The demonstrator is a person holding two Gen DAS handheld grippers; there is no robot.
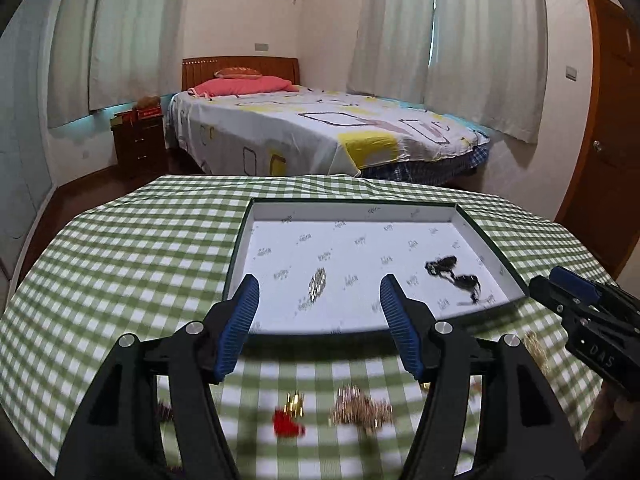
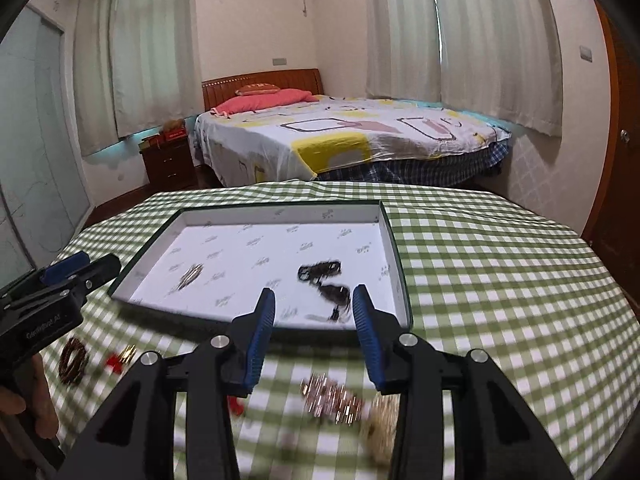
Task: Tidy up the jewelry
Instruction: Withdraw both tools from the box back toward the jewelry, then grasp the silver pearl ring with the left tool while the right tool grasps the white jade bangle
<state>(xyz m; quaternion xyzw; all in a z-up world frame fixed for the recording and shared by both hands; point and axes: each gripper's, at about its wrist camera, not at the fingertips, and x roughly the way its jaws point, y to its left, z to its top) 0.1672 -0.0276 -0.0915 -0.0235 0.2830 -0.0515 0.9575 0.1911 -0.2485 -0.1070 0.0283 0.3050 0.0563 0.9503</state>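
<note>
Nearest the left wrist camera, the left gripper [image 1: 316,292] has its blue-padded fingers [image 1: 245,312] spread wide and empty, tips hanging over the near rim of the tray. Between and below them, loose on the green checked tablecloth [image 1: 120,248], lie a red-and-gold piece [image 1: 289,420] and a blurred gold cluster [image 1: 360,406], neither touched.

The right gripper [image 2: 314,300] is also parted, though less widely, holding nothing; its fingers [image 2: 262,320] reach just over the near rim of the tray. Under them on the cloth sit a rose-gold heap [image 2: 332,396] and a paler gold lump [image 2: 382,428], both smeared by motion blur. Off to the left, near the left gripper's body, rests a brown beaded bracelet [image 2: 73,361].

Farther on, the shallow white tray [image 1: 500,256] holds a silvery chain piece [image 1: 317,285] toward its left and a dark tangled item [image 1: 454,274] toward its right, well apart.

Beyond the table stands a bed [image 1: 320,128] with a pink pillow [image 1: 244,85].
</note>
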